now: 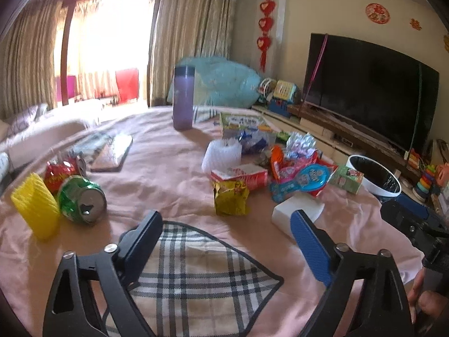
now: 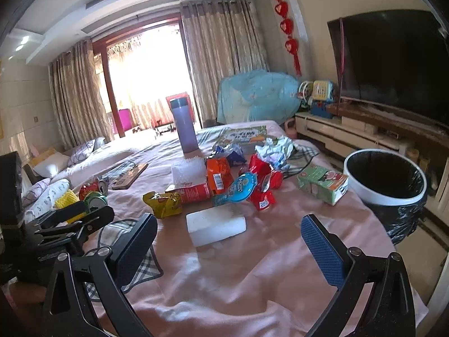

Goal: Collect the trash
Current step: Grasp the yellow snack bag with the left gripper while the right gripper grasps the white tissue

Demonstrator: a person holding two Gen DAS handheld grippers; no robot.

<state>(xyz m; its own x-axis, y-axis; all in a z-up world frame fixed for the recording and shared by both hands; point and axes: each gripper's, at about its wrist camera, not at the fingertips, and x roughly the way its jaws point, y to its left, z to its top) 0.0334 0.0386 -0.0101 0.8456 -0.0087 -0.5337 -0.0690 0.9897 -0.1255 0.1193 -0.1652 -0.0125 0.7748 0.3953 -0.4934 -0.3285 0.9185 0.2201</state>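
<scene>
Presently both tools hang over the pink cloth-covered table (image 2: 252,280) with nothing gripped. The left gripper (image 1: 226,224) stands with jaws spread wide and empty above a checked plaid cloth mat (image 1: 196,275); the right gripper (image 2: 228,231) is likewise wide open and empty. Just ahead of the right gripper, at twelve o'clock, lies a white rectangular foam block (image 2: 216,229), flat on the cloth and apart from both fingers. Beyond it, a heap of litter: a crumpled yellow-green foil wrapper (image 2: 164,203), a red cardboard snack box (image 2: 193,192), a blue oval plastic lid (image 2: 241,186). A green-and-white drink carton (image 2: 322,184) rests at two o'clock, near the white-rimmed waste bin with black liner (image 2: 384,182). At ten o'clock of the left gripper sit a crushed green drink can (image 1: 81,199) and a yellow ribbed foam sleeve (image 1: 35,206).

Step in hand, as judged: approach to a first pick. The next move calls for lowering one gripper astride the foam block, closing lightly, then carrying it to the bin.
</scene>
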